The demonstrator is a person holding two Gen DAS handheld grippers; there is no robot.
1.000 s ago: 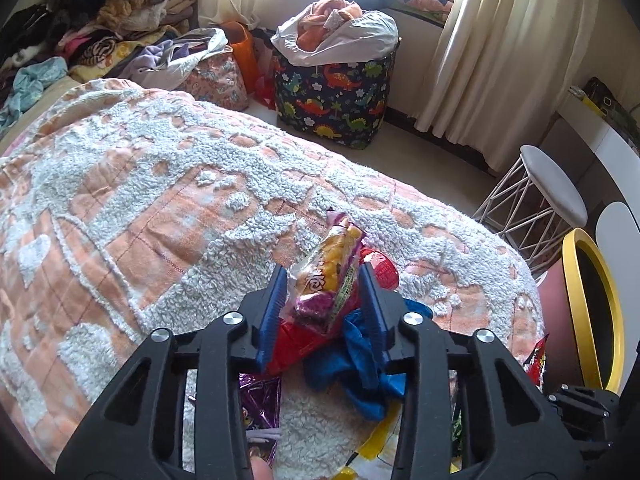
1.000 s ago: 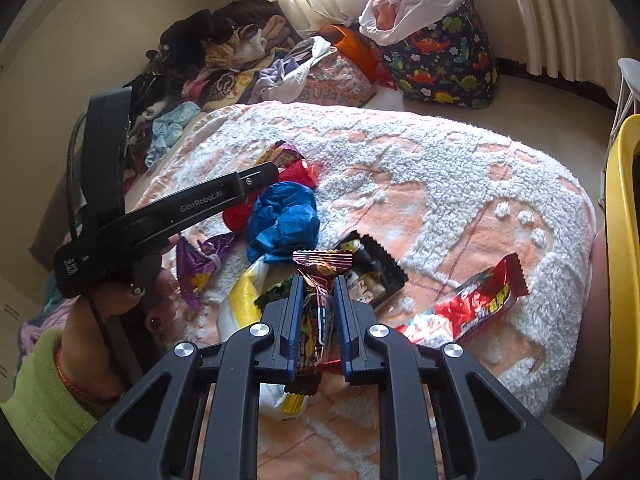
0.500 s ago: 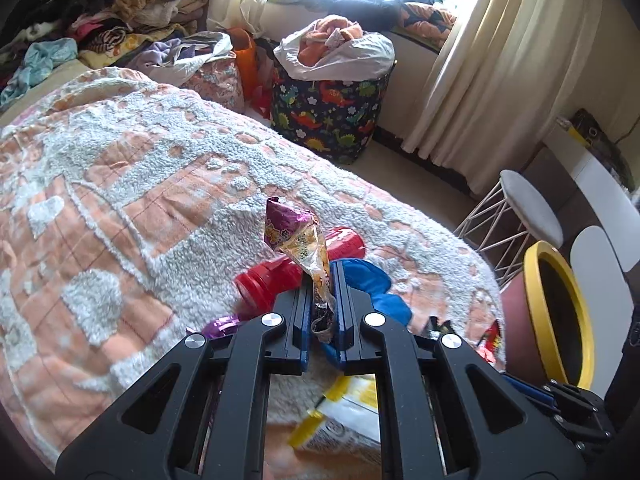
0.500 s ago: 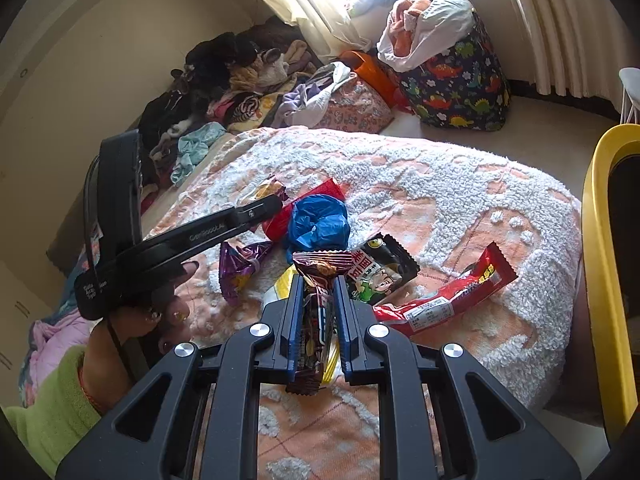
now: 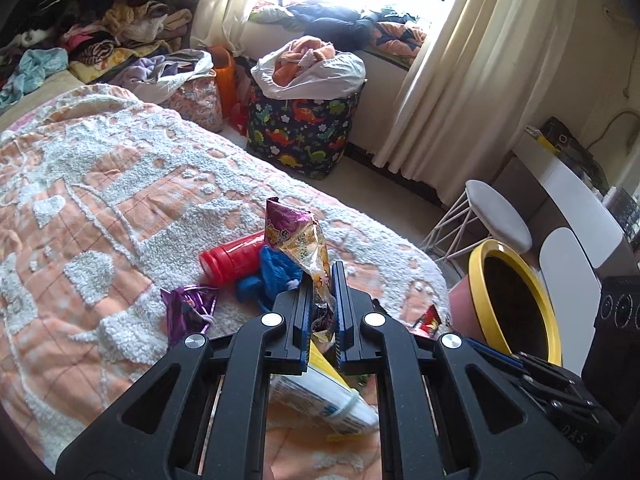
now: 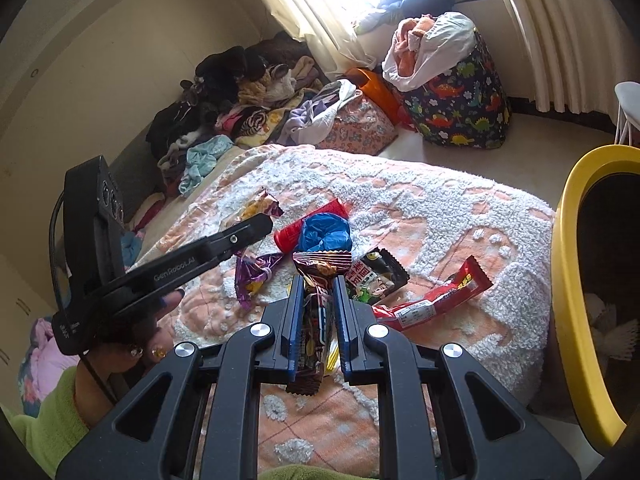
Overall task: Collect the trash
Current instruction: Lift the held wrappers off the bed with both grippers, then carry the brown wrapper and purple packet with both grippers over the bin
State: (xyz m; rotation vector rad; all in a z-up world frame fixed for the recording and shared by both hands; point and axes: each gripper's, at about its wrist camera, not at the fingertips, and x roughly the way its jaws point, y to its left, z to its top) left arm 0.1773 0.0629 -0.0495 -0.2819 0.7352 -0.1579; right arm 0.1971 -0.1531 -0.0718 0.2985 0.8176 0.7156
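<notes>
My left gripper (image 5: 323, 276) is clamped on a purple and yellow snack wrapper (image 5: 298, 238), lifted above the bed (image 5: 92, 200), and my right gripper (image 6: 317, 292) is clamped on a brown candy wrapper (image 6: 318, 280). The yellow-rimmed bin (image 6: 568, 280) stands just beside the bed with something pale and crumpled inside. The dinosaur-print hamper (image 5: 304, 128) by the curtain is heaped with clothes.

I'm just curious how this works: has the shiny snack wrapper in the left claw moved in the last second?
Yes. The snack wrapper, pinched in the left claw, has lifted off the bedspread; earlier it lay over the red bottle.
</notes>
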